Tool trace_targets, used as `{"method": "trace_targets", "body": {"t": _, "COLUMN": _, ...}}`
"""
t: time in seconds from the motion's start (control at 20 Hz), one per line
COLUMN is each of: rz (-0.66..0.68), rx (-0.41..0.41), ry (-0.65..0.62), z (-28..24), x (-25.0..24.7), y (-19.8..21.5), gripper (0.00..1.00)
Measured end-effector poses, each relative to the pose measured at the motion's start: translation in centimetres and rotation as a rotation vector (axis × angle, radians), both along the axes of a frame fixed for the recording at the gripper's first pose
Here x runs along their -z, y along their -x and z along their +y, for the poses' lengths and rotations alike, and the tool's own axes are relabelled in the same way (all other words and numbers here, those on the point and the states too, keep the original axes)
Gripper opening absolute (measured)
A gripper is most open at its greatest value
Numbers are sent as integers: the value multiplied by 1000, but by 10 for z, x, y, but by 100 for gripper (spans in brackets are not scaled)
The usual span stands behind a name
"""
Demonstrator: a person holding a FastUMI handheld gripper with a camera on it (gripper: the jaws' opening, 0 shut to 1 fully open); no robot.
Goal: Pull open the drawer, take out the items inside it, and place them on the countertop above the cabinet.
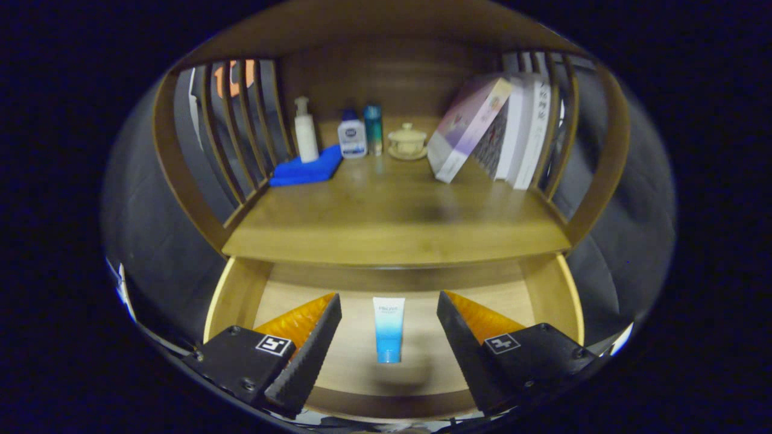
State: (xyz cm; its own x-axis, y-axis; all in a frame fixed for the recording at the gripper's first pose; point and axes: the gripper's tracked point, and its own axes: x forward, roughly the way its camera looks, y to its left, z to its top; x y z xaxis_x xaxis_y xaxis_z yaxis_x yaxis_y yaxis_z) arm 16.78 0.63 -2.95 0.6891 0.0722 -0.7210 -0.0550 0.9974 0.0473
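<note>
While the gripper (389, 313) hangs over the pulled-out drawer (241, 289), its jaws stand wide apart, gripping nothing; the blue-and-white tube (388, 328) lies on the drawer floor between them, untouched. Above, the wooden surface (392, 223) carries a blue cloth (307, 170), bottles (352, 136), a lidded cup (407, 142) and leaning books (482, 129).

the gripper (389, 307) points forward and slightly down, its 2 fingers (313, 343) spread wide apart, holding nothing.
</note>
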Motion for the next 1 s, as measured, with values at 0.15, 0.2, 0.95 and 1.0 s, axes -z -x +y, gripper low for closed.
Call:
{"method": "trace_targets", "body": {"t": 0.15, "rz": 119, "rx": 4, "ry": 29, "z": 8, "x": 34, "y": -9, "gripper": 100}}
{"method": "trace_targets", "body": {"t": 0.2, "rz": 146, "rx": -2, "ry": 55, "z": 8, "x": 43, "y": -12, "gripper": 100}}
{"method": "trace_targets", "body": {"t": 0.95, "rz": 445, "rx": 62, "ry": -2, "z": -3, "x": 123, "y": -5, "gripper": 83}}
{"method": "trace_targets", "body": {"t": 1.0, "rz": 450, "rx": 73, "ry": -2, "z": -6, "x": 126, "y": -7, "gripper": 80}}
